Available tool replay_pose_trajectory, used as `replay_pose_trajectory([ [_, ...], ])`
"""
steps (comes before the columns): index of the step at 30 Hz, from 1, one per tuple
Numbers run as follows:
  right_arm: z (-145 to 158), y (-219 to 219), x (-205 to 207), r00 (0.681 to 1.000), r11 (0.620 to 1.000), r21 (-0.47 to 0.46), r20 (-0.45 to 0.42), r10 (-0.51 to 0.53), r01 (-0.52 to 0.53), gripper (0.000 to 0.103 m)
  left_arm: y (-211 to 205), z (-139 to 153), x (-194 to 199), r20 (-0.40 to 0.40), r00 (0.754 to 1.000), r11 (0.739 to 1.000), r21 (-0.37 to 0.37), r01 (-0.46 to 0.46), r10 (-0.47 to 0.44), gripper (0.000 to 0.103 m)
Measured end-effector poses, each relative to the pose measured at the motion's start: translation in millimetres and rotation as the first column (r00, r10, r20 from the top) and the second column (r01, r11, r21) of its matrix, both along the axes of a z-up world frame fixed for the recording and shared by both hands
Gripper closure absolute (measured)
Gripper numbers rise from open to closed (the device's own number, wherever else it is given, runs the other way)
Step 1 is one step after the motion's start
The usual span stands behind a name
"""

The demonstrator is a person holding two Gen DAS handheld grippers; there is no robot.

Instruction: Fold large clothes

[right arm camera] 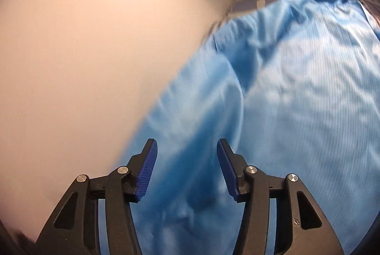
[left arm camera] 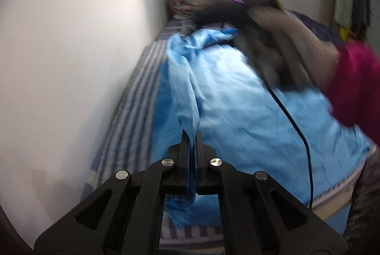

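Parted tongs (right arm camera: pixel 187 148) hover above blue garment (right arm camera: pixel 296 88).

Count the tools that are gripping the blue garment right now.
1. The left tool is shut on a fold of the blue garment. The right tool is open above the cloth, gripping nothing.

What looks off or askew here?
Nothing damaged. The blue garment lies rumpled on the bed, one edge pinched in the left gripper; the right gripper is open above it.
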State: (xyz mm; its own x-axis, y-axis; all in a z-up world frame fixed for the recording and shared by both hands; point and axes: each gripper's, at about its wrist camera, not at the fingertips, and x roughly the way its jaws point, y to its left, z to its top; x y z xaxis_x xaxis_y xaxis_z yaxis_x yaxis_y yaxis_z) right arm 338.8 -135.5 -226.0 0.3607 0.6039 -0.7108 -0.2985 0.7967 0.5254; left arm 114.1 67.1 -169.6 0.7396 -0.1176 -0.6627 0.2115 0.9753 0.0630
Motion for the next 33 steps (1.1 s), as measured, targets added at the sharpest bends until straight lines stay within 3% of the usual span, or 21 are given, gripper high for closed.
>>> replay_pose_trajectory([
  [4,2.4,27.9,42.9,1.0,0.999,-0.037,-0.013,-0.007,0.007,0.05,-18.2,-13.8,-11.9,-0.035,0.997,0.998,0.013,0.062,-0.061,0.103],
  [8,-10.7,40.8,69.5,0.999,0.99,-0.136,-0.029,-0.044,0.04,0.052,-33.3,-21.5,-21.2,-0.055,0.994,0.994,0.036,0.101,-0.099,0.103],
  [9,-15.1,41.2,74.4,0.998,0.986,-0.158,-0.039,-0.056,0.049,0.059,-36.0,-23.0,-23.5,-0.058,0.992,0.993,0.041,0.112,-0.109,0.103],
  [11,-19.5,41.6,81.2,0.996,0.983,-0.177,-0.061,-0.059,0.048,0.101,-36.1,-24.9,-28.2,-0.061,0.991,0.992,0.024,0.122,-0.12,0.103],
  [15,-14.4,32.0,83.9,0.997,0.972,-0.232,-0.046,-0.056,0.044,0.102,-38.9,-28.1,-34.5,-0.07,0.989,0.99,0.024,0.136,-0.134,0.103],
  [20,-15.0,-7.3,76.6,0.995,0.97,-0.226,-0.031,-0.097,0.088,0.103,-49.7,-36.1,-39.4,-0.08,0.982,0.984,0.034,0.176,-0.172,0.103],
  [23,-17.0,-35.9,68.9,0.989,0.979,-0.153,-0.044,-0.143,0.135,0.102,-58.7,-40.8,-40.5,-0.086,0.978,0.979,0.051,0.196,-0.192,0.103],
  [24,-14.9,-39.2,65.5,0.989,0.984,-0.116,-0.052,-0.142,0.135,0.102,-60.4,-42.3,-40.9,-0.09,0.977,0.978,0.054,0.199,-0.194,0.103],
  [25,-13.0,-38.9,64.3,0.989,0.988,-0.088,-0.063,-0.135,0.129,0.094,-61.3,-43.4,-41.0,-0.092,0.977,0.978,0.056,0.199,-0.194,0.103],
  [26,-11.9,-35.5,65.3,0.99,0.992,-0.06,-0.082,-0.117,0.112,0.072,-62.1,-44.4,-40.9,-0.094,0.977,0.978,0.058,0.199,-0.193,0.103],
  [28,-6.4,-21.4,67.7,0.993,0.996,-0.048,-0.087,-0.079,0.075,0.041,-62.7,-45.0,-41.5,-0.095,0.977,0.979,0.061,0.196,-0.19,0.103],
  [33,-4.6,35.5,73.1,0.999,0.984,-0.181,-0.039,-0.013,0.006,0.04,-61.5,-45.4,-42.1,-0.099,0.979,0.981,0.062,0.185,-0.178,0.103],
])
